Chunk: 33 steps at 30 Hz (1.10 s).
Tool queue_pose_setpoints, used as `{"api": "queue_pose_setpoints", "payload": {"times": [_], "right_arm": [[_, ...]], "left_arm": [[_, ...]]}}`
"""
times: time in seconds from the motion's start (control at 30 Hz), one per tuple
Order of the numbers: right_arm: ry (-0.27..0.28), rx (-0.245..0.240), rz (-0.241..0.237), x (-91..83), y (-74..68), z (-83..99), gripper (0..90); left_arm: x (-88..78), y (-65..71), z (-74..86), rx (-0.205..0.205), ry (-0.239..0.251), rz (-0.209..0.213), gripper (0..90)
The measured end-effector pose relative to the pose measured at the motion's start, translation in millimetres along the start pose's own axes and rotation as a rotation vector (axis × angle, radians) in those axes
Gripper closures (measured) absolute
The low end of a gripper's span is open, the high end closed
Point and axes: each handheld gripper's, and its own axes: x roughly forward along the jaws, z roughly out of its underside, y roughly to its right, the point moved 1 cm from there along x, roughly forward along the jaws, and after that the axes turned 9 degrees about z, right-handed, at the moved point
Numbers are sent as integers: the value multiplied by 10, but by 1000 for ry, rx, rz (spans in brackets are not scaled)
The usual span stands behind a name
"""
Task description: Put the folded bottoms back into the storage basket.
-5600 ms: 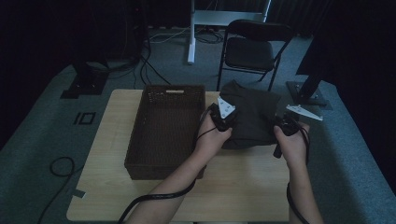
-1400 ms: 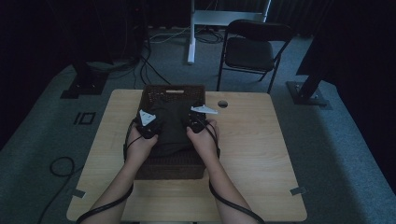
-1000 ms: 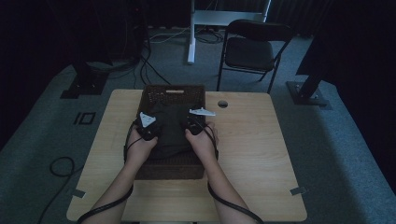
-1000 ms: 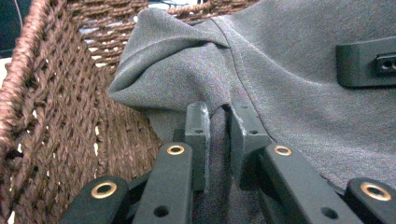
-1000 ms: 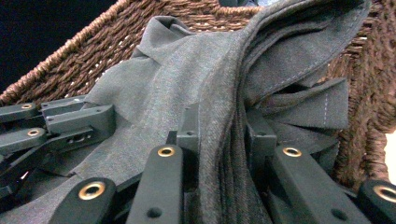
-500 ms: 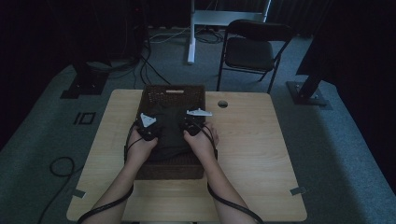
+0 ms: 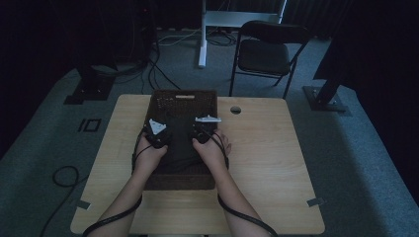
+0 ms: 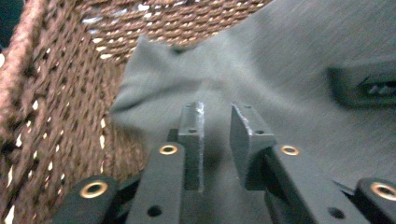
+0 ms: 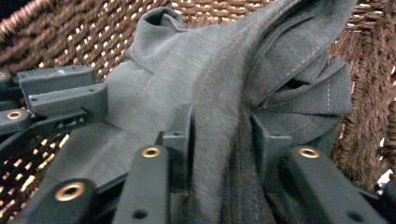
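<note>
Wicker, dark brown, makes up the basket (image 7: 183,98) that sits on the pale wooden worktop (image 7: 262,163), toward its far side and a little left of centre, and both of the person's hands are down inside it. A folded dark grey cloth (image 7: 180,148) lies in the basket, covering most of its floor. The left gripper (image 7: 157,132) hovers over the left part of the cloth, close to the woven wall (image 8: 56,93); seen from its own camera, its fingers (image 8: 192,135) stand a narrow gap apart with the cloth (image 8: 261,65) just beneath them, and nothing is pinched between them. The right gripper (image 7: 201,129) is just beside it, over the right half. In its own view, its fingers (image 9: 180,140) sit on either side of a raised ridge of cloth (image 9: 219,93) with stitched seams, the fabric bunched up between them, so they are holding that fold. The layered edges of the cloth fan out to the right against the basket wall (image 9: 369,107). The left gripper (image 9: 56,100) shows at the left of that view, low over the cloth. Cables (image 7: 247,217) trail back along both forearms toward the near edge. Beyond the worktop, a dark folding chair (image 7: 267,49) stands on grey carpet (image 7: 44,148).
</note>
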Motion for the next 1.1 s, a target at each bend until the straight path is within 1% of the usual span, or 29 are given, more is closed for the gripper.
{"api": "queue_pose_setpoints", "payload": {"times": [0.03,0.1,0.13,0.17,0.23,0.27,0.3,0.33,0.37,0.4,0.43,0.47,0.5,0.53,0.57,0.6,0.63,0.67,0.7,0.73,0.8,0.83,0.87,0.9,0.97,1.07,1.1], "right_arm": [[0,0,3,-4,-3,-6,618],[5,9,3,-8,0,-9,609],[2,3,-2,-3,-25,-5,498],[2,3,-2,-3,-25,-5,498],[-6,-25,6,2,-58,-1,427],[-6,-25,6,2,-58,-1,427],[-6,-40,6,6,-69,1,397],[-7,-75,11,9,-85,0,368],[-4,-93,18,3,-92,-5,356],[-4,-93,18,3,-92,-5,356],[8,-116,10,-4,-102,-19,278],[8,-116,10,-4,-102,-19,278],[19,-142,11,-9,-102,-32,263],[32,-178,19,-35,-84,-62,254],[46,-178,9,-51,-74,-83,214],[54,-169,10,-68,-73,-100,181],[29,-156,16,-85,-72,-110,172],[29,-156,16,-85,-72,-110,172],[4,-149,22,-100,-72,-115,172],[7,-161,3,-109,-80,-121,173],[18,-184,-1,-118,-86,-123,172],[24,-187,-8,-126,-87,-127,172],[34,-192,-20,-138,-90,-137,148],[63,-201,-26,-159,-90,-156,131],[105,-179,-31,-215,-82,-212,138],[125,-166,-38,-293,-62,-288,137],[126,-161,-45,-313,-57,-304,136]], "left_arm": [[6,17,0,-1,2,6,710],[9,27,2,2,6,4,707],[20,29,20,-5,1,8,707],[23,23,28,-7,-1,7,707],[25,18,35,-21,-4,19,688],[25,18,35,-21,-4,19,659],[24,20,31,-24,-1,23,659],[23,24,11,-30,23,29,578],[23,24,11,-30,23,29,503],[25,24,4,-26,28,26,503],[30,23,-7,-18,41,23,349],[30,24,-18,-9,50,27,349],[24,37,-29,-16,39,27,316],[24,37,-29,-16,39,27,251],[6,49,-37,-12,15,30,247],[-6,50,-43,-13,14,32,247],[-18,50,-51,-18,10,33,245],[-18,50,-51,-18,10,33,229],[-18,50,-51,-18,10,33,229],[-59,39,-77,-6,2,24,197],[-93,29,-96,-9,10,25,196],[-114,22,-107,-5,6,22,193],[-138,11,-119,-4,-2,20,186],[-138,11,-119,-4,-2,20,183],[-210,-21,-159,-20,10,20,183],[-252,-35,-183,-31,21,24,183],[-296,-40,-208,-47,31,33,183]]}}
